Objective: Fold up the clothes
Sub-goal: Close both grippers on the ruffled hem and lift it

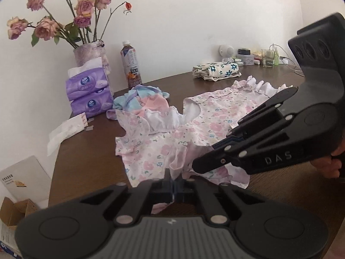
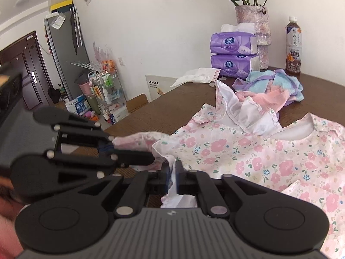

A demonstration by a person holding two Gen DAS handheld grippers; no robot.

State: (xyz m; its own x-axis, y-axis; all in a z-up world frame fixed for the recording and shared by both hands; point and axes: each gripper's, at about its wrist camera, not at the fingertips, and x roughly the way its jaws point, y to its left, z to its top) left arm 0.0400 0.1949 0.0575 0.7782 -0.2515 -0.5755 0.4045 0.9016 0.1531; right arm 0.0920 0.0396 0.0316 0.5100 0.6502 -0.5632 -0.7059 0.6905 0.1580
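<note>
Both clamped on the near hem of the floral dress: left gripper beside right gripper; dress spread on the table, running lengthwise away towards its collar.

My grippers, left and right, are matt black plastic with bright metal pins. The dress pinched in both is thin, soft floral cloth. The table is dark wood with a slight sheen.
</note>
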